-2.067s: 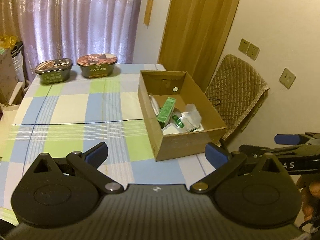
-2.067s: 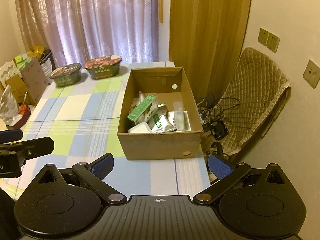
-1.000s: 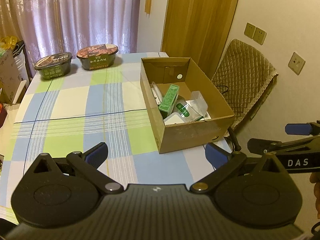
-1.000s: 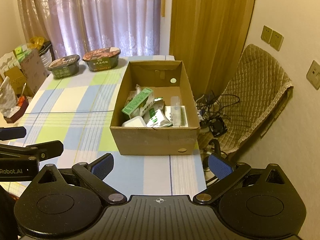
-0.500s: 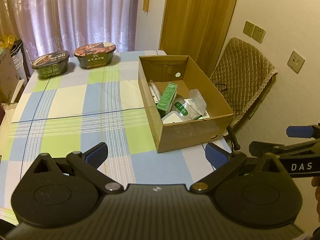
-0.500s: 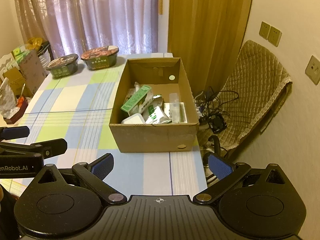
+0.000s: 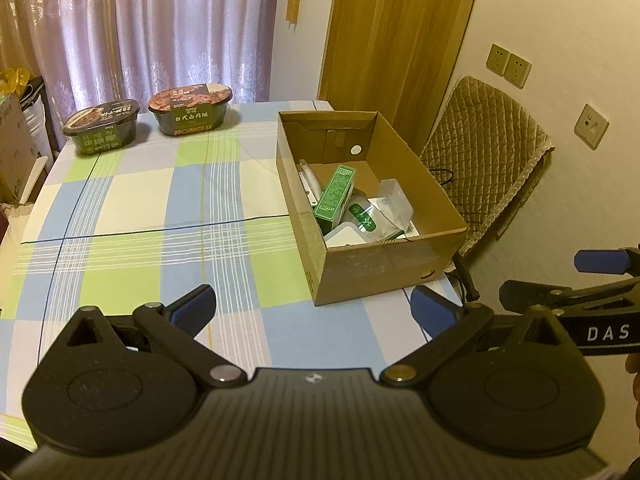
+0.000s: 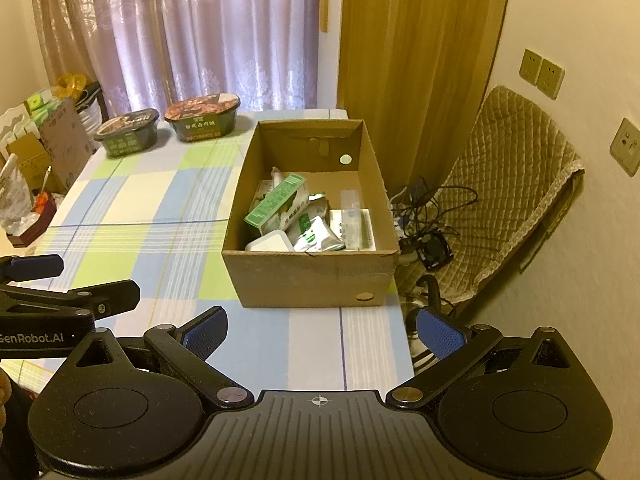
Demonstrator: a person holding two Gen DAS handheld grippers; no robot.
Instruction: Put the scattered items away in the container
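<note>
Scattered items seem mostly gathered already; going left to right, the two instant-noodle bowls, the darker bowl (image 7: 102, 127) and the brown-lidded bowl (image 7: 191, 109), sit side by side at the far left edge of the checked tablecloth (image 7: 132, 208), well apart from everything else. Nearer, the left gripper (image 7: 314, 306) hangs above the near edge of the cloth with its blue pads spread wide and nothing between them. Right of it, the cardboard box (image 8: 312, 278) stands at the table's right edge, holding a green carton (image 8: 276, 199), foil sachets (image 8: 318, 234) and a white tub (image 8: 269, 245). The right gripper (image 8: 320, 330) is also spread wide and empty, near the table's right corner.

If the bowls are the next targets, the risk is the reach: a wide, smooth-sided bowl may slip or tip from a two-finger pinch. The box sits close to the table edge, so a nudge while dropping something in could push it toward the quilted chair (image 8: 516, 200).
</note>
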